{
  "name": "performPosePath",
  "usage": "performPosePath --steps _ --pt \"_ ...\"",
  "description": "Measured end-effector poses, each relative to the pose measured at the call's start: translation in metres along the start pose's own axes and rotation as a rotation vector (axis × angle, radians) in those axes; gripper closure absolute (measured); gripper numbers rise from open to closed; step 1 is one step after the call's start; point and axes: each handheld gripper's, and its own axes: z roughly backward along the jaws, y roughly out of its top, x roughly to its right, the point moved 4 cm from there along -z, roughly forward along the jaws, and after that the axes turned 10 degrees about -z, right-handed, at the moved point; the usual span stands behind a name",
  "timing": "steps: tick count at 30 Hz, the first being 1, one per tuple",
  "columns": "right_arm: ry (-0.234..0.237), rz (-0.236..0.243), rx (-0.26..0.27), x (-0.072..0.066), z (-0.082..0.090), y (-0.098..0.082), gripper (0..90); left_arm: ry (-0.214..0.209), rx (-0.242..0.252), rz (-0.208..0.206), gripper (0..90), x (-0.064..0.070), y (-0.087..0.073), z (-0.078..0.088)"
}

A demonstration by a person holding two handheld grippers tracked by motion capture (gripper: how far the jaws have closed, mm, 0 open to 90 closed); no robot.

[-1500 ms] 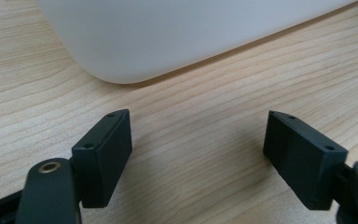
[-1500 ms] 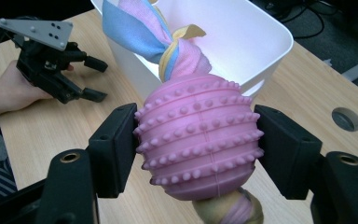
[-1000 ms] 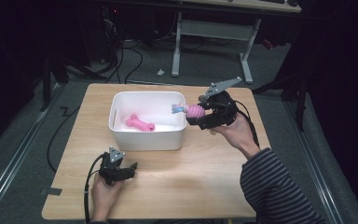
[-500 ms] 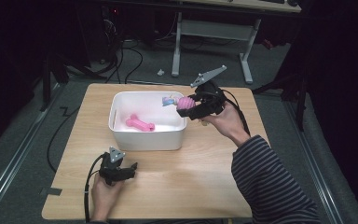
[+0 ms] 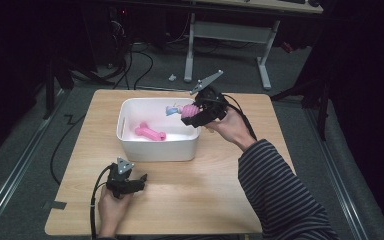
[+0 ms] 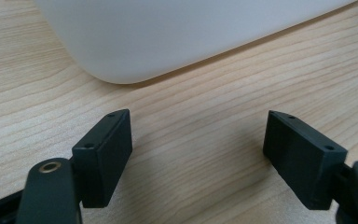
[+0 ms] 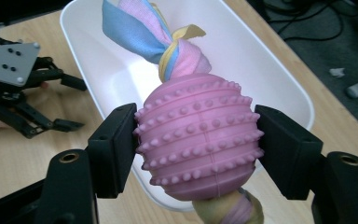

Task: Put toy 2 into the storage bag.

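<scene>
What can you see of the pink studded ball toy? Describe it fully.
The ball toy is a pink, rubbery-looking ball with rows of small studs. Blue, pink and yellow cloth strips knot out of its top, and a braided piece hangs below. The right tool clamps it on both sides, holding it in the air over the white bin's right rim.

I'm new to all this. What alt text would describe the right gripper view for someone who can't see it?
Two black jaws clamp a pink knobbly ball with blue, pink and yellow cloth knotted through it, held over a white tub on a wooden table. The other gripper rests on the table at the left.
</scene>
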Motion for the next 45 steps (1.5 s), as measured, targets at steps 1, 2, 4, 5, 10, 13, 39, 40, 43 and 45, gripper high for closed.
performPosePath --steps 1,2,4,5,10,13,39,40,43,45 --pt "0.007 0.01 -0.004 0.0 -0.002 0.0 33.2 0.0 0.0 0.0 24.1 0.0 0.0 0.0" --pt "0.006 0.016 -0.013 -0.001 -0.005 0.0 33.2 0.0 0.001 0.001 24.1 0.0 0.0 0.0" --pt "0.006 0.022 -0.021 -0.003 -0.009 0.001 33.1 -0.001 0.001 0.001 24.1 0.0 0.0 0.0" --pt "0.005 0.023 -0.029 -0.003 -0.012 0.001 33.1 -0.001 0.001 0.001 24.1 0.0 0.0 0.0" --pt "0.015 0.024 -0.044 -0.004 -0.024 0.003 33.1 0.0 0.0 -0.001 24.1 0.0 0.0 0.0" --pt "0.022 0.019 -0.06 -0.004 -0.03 0.004 33.0 0.0 0.0 0.0 24.2 0.0 0.0 0.0" --pt "0.106 0.005 -0.171 -0.014 -0.056 -0.012 27.3 -0.004 -0.002 -0.006 22.7 0.0 0.0 0.0" --pt "0.101 0.005 -0.168 -0.013 -0.055 -0.012 27.2 -0.005 -0.003 -0.006 22.7 0.0 0.0 0.0" --pt "0.099 -0.002 -0.155 -0.012 -0.05 -0.013 27.0 -0.006 -0.003 -0.008 22.5 0.0 0.0 0.0" --pt "0.099 -0.007 -0.138 -0.01 -0.046 -0.014 27.3 -0.007 -0.004 -0.008 22.4 0.0 0.0 0.0"
